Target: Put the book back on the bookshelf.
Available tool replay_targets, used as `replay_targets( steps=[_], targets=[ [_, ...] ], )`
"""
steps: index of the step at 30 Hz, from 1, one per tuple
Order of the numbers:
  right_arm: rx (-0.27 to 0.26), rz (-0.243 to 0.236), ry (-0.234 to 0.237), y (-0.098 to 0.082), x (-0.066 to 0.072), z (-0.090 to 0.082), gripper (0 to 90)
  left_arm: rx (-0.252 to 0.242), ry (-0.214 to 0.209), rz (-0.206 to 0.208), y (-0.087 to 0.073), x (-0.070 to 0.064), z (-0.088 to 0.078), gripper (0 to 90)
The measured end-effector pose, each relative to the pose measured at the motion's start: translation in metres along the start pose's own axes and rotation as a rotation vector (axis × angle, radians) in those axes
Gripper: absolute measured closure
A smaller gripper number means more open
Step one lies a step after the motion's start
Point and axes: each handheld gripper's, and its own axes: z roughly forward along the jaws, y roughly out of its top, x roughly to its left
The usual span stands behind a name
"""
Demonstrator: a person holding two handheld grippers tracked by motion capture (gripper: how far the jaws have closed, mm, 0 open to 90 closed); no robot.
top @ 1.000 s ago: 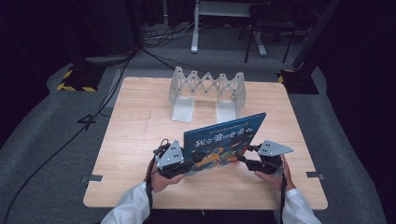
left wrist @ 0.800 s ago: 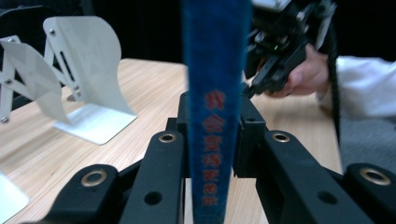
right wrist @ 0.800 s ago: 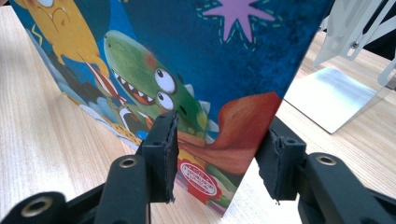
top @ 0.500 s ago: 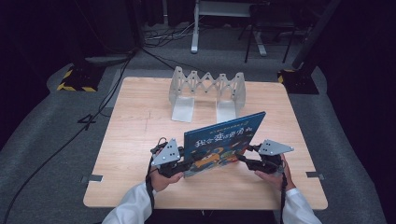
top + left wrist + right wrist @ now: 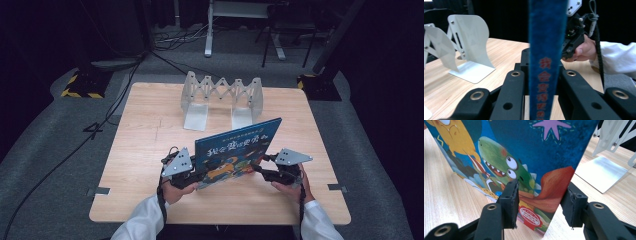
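Note:
A blue picture book point(image 5: 237, 147) with cartoon dinosaurs on its cover stands upright and tilted near the table's front edge, held between both hands. My left gripper point(image 5: 200, 175) is shut on the book's left end. In the left gripper view the blue spine point(image 5: 546, 50) runs straight up between the jaws of that gripper point(image 5: 544, 75). My right gripper point(image 5: 257, 169) grips the lower right corner. In the right gripper view one pad lies on the cover point(image 5: 524, 150) and the other sits at its edge, the gripper point(image 5: 540, 195) partly closed.
A white folding book rack point(image 5: 222, 95) with metal foot plates stands at the back of the wooden table point(image 5: 150, 130); it also appears as the rack point(image 5: 469, 45) on the left and the rack point(image 5: 611, 135) at top right. Cables cross the dark floor beyond.

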Motion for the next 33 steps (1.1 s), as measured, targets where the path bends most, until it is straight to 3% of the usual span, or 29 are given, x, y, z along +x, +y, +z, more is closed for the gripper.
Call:
replay_targets(
  steps=[1, 8, 11, 20, 23, 26, 33],
  targets=[
    [-0.001, 0.001, 0.000, 0.000, 0.000, 0.000, 52.1, 0.008, 0.000, 0.020, 0.001, -0.002, 0.000, 80.9],
    [0.002, 0.002, -0.024, -0.001, 0.001, 0.001, 50.4, 0.005, -0.021, 0.012, 0.000, -0.001, 0.001, 82.2],
    [0.001, 0.011, -0.011, -0.002, 0.000, 0.001, 50.6, -0.002, -0.030, 0.015, -0.003, -0.001, 0.002, 82.3],
    [0.005, 0.020, -0.019, -0.003, 0.000, 0.003, 50.5, 0.001, -0.012, 0.000, -0.011, 0.000, 0.004, 81.4],
    [0.009, 0.016, -0.026, -0.003, 0.001, 0.004, 49.7, 0.009, -0.023, 0.001, -0.011, 0.002, 0.005, 81.5],
    [0.010, 0.016, -0.028, -0.002, 0.002, 0.004, 49.9, 0.046, -0.001, 0.015, -0.013, -0.001, 0.013, 80.0],
    [0.007, 0.009, -0.023, -0.004, 0.001, 0.002, 52.3, 0.026, -0.010, -0.013, -0.014, 0.002, 0.014, 81.1]
  ],
)
